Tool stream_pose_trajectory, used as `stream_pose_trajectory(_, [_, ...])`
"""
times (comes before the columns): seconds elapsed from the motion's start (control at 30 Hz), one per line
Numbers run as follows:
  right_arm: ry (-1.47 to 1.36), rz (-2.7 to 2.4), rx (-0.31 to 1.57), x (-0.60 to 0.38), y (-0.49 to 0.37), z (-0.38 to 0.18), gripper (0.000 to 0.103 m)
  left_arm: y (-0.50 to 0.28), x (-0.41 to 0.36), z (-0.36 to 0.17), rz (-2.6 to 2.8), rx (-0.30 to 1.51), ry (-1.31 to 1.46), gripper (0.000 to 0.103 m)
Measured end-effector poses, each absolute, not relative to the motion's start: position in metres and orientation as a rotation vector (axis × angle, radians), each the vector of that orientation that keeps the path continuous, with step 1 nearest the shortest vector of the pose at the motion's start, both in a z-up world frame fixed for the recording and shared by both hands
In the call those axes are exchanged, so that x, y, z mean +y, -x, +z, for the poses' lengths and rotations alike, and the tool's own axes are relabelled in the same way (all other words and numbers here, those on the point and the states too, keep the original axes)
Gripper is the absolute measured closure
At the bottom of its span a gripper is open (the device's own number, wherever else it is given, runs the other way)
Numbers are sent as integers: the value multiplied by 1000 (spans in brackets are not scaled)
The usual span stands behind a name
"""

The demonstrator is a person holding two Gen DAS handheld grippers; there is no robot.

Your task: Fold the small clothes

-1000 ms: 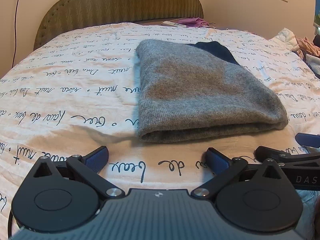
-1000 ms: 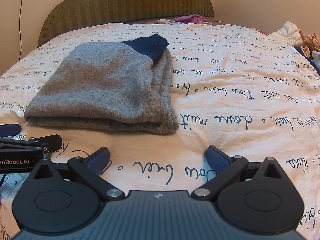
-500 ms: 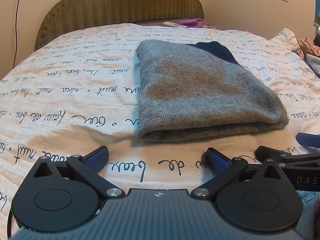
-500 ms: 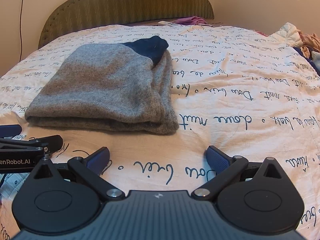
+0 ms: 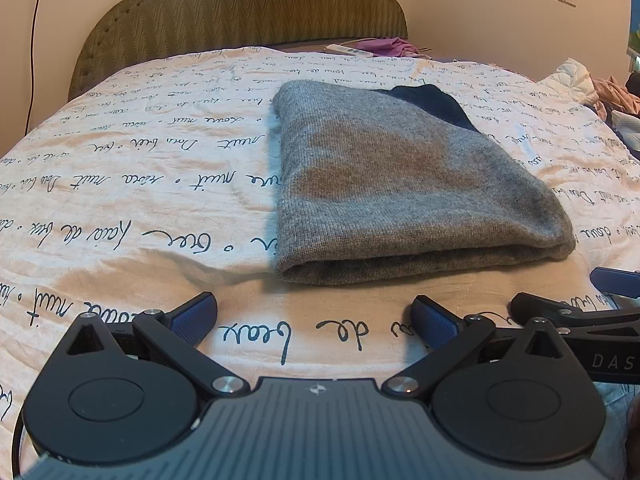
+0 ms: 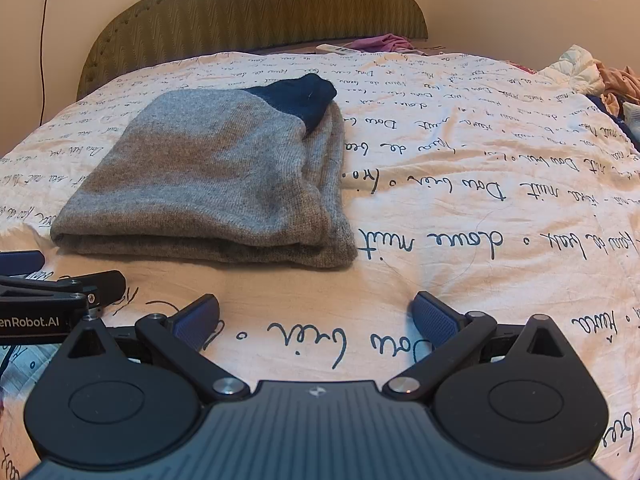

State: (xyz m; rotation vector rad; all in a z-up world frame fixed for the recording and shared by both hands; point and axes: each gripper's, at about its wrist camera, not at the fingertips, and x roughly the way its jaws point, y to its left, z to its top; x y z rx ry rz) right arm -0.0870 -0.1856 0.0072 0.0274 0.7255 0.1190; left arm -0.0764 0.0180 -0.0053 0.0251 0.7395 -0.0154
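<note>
A grey knit garment (image 5: 404, 184) lies folded flat on the bed, with a dark navy part (image 5: 432, 102) showing at its far end. It also shows in the right wrist view (image 6: 216, 184), navy part (image 6: 298, 94) at the back. My left gripper (image 5: 314, 316) is open and empty, just short of the garment's near fold. My right gripper (image 6: 314, 316) is open and empty, to the right of the garment's near corner. Each gripper appears at the edge of the other's view, the right one (image 5: 572, 316) and the left one (image 6: 60, 292).
The bed has a cream sheet with black script (image 5: 120, 184) and a green padded headboard (image 5: 240, 8). A purple cloth and a white remote (image 5: 368, 48) lie by the headboard. Loose clothes (image 6: 600, 76) are piled at the bed's right edge.
</note>
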Motion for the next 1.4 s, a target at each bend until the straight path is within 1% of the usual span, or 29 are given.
stream_pose_trajectory(1.4, [-32, 122, 723, -188, 87, 7, 0, 78, 18, -4, -6, 748, -20, 0])
